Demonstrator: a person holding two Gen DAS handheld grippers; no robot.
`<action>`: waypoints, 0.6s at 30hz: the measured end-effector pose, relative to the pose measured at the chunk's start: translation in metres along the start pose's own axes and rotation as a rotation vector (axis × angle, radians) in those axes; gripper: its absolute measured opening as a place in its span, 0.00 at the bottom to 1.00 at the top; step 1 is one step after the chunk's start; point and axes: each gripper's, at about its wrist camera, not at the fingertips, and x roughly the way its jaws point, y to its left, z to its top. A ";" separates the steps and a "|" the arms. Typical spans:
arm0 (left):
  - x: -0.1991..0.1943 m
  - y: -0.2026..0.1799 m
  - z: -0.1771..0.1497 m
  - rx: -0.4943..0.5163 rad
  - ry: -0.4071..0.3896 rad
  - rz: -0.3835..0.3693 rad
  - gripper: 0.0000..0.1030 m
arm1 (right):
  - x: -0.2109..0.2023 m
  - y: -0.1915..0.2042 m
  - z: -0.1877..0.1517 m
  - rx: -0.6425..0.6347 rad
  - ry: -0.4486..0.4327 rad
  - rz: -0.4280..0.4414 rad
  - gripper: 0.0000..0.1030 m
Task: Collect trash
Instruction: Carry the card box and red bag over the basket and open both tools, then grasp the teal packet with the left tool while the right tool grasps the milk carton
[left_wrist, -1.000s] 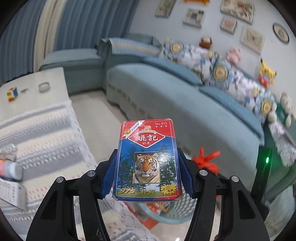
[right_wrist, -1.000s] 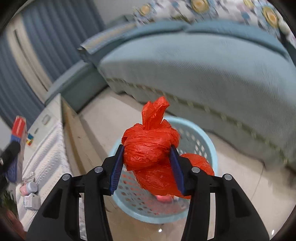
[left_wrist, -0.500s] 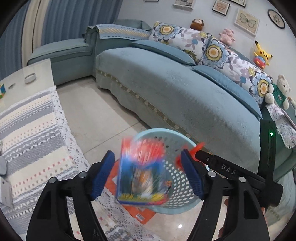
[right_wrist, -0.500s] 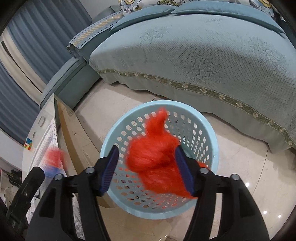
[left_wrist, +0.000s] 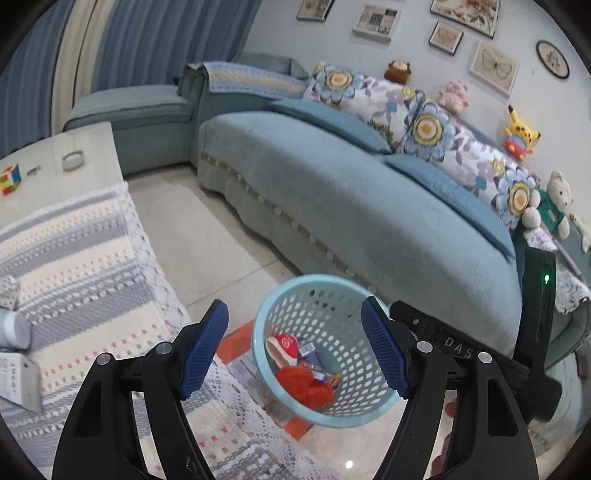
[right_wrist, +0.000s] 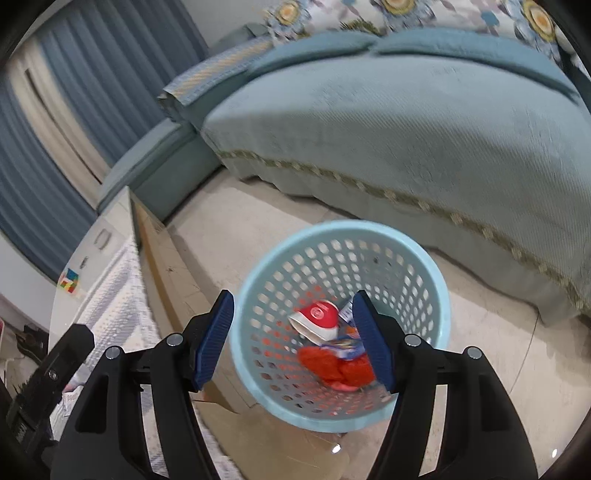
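Note:
A light blue perforated basket (left_wrist: 291, 291) stands on the floor between the table and the sofa; it also shows in the right wrist view (right_wrist: 439, 280). Inside lie the red plastic bag (left_wrist: 304, 384), a red and white cup (left_wrist: 282, 345) and the blue card box (left_wrist: 308, 349). The right wrist view shows the bag (right_wrist: 332, 367), the cup (right_wrist: 317, 317) and the box (right_wrist: 347, 345) too. My left gripper (left_wrist: 295, 349) is open and empty above the basket. My right gripper (right_wrist: 293, 339) is open and empty above it as well.
A table with a striped knitted cloth (left_wrist: 74, 266) is at the left, with a puzzle cube (left_wrist: 10, 179) and a small ring (left_wrist: 73, 160) at its far end. A teal sofa (left_wrist: 351, 192) with cushions and plush toys runs behind the basket. An orange paper (left_wrist: 240, 339) lies beside the basket.
Both grippers opened. The card box fell from the left gripper and the red bag from the right gripper; both now lie in the basket.

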 end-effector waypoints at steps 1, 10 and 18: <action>-0.011 0.001 0.003 -0.005 -0.019 -0.004 0.70 | -0.008 0.009 0.001 -0.023 -0.022 0.011 0.61; -0.111 0.044 0.011 -0.066 -0.165 0.058 0.70 | -0.057 0.108 -0.018 -0.268 -0.149 0.198 0.66; -0.190 0.136 -0.010 -0.163 -0.219 0.260 0.70 | -0.033 0.207 -0.068 -0.449 -0.004 0.398 0.68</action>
